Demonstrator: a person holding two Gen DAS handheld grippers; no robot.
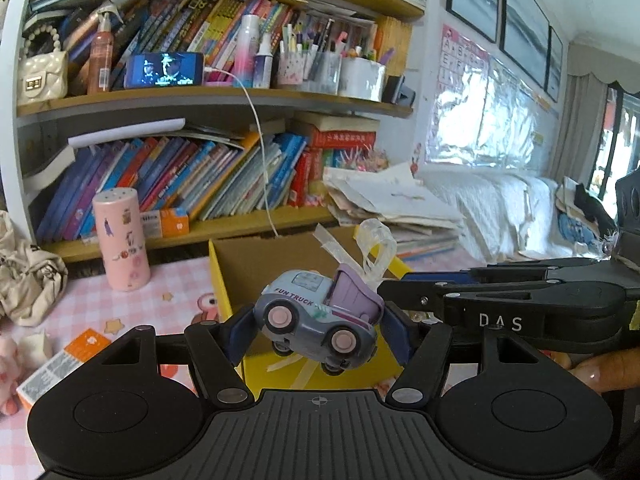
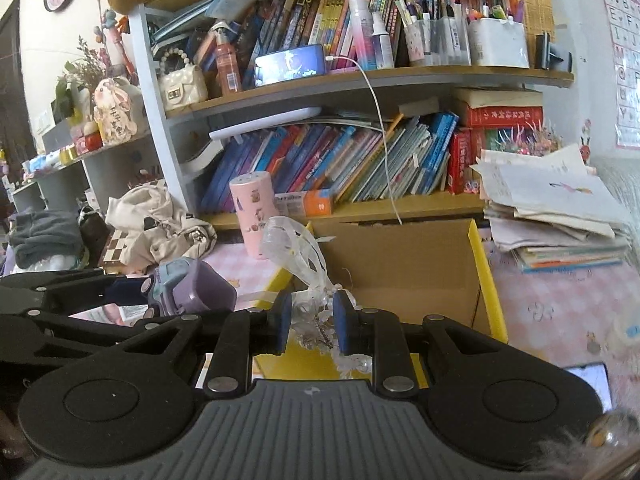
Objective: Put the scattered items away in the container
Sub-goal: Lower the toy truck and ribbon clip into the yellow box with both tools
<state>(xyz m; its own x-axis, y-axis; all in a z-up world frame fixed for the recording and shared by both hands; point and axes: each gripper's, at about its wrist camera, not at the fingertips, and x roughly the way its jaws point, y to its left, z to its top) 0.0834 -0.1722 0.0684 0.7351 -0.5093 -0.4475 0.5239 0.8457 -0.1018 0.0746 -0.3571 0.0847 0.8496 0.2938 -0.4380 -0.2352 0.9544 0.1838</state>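
Holding a toy truck [image 1: 318, 316] tilted in the left tongs [image 1: 316, 330], clear of the worktop [image 1: 92, 304] and above the near edge of the open yellow box [image 1: 224, 272]. Pinching a clear ribbon bundle [image 2: 310, 312] in the right tongs [image 2: 310, 326], pads narrow on it, loops standing up and beads hanging below, also over the box's near rim. Both tongs close side by side, nearly touching.

Likely risks, judging from this: letting go now could drop the truck on the rim and roll it back out, since it hangs over the edge rather than well inside. Could snag, too: ribbon loops standing right beside the truck's tipper. Might knock the two tongs together when opening, being so crowded. Could leave the bundle clinging to a pad instead of falling. Other clutter lying on the worktop left of the box: an orange carton [image 1: 60, 364], a pink bottle [image 1: 120, 240].
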